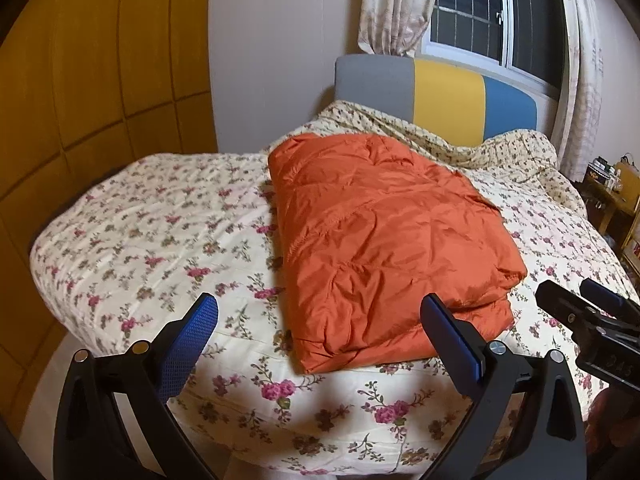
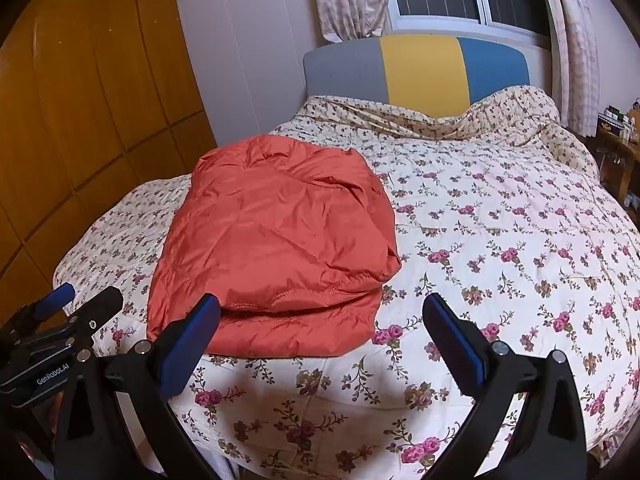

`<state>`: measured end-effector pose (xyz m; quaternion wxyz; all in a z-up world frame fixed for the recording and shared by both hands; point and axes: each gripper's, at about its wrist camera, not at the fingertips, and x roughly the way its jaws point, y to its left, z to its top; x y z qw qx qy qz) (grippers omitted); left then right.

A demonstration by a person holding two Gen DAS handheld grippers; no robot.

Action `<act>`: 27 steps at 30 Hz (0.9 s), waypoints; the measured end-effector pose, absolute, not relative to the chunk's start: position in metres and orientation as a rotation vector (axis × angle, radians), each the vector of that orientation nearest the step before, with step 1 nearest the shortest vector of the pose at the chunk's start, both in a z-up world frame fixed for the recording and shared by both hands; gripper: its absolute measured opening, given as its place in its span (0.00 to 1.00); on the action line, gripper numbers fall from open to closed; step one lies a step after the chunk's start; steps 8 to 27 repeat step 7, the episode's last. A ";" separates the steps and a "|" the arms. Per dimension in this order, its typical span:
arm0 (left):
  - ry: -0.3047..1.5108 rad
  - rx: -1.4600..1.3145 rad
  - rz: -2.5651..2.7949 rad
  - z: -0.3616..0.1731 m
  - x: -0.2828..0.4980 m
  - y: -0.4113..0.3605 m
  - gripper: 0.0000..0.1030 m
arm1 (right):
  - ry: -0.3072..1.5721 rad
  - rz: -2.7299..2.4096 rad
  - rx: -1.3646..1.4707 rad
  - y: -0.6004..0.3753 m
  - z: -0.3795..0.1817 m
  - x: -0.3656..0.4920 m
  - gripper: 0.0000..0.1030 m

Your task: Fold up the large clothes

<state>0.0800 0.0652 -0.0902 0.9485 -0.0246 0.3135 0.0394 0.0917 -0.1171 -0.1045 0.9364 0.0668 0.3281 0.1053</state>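
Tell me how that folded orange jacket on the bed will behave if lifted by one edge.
The orange jacket looks puffy and quilted, so probably light for its bulk. Its creased, shiny shell suggests it is floppy and somewhat slippery; lifted by one edge, the stacked layers would likely slide apart and unfold.

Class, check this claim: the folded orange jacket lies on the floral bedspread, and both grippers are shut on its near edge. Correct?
Not quite. The orange jacket lies folded on the floral bedspread, but both wrist views show the left gripper and right gripper open, holding nothing.
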 end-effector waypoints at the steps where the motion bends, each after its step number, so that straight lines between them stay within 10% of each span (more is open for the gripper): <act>1: 0.647 -0.057 0.079 -0.092 0.082 0.066 0.97 | 0.675 0.215 0.139 -0.117 -0.106 0.093 0.98; 27: 0.683 -0.058 0.082 -0.099 0.093 0.067 0.97 | 0.697 0.199 0.152 -0.122 -0.113 0.103 0.98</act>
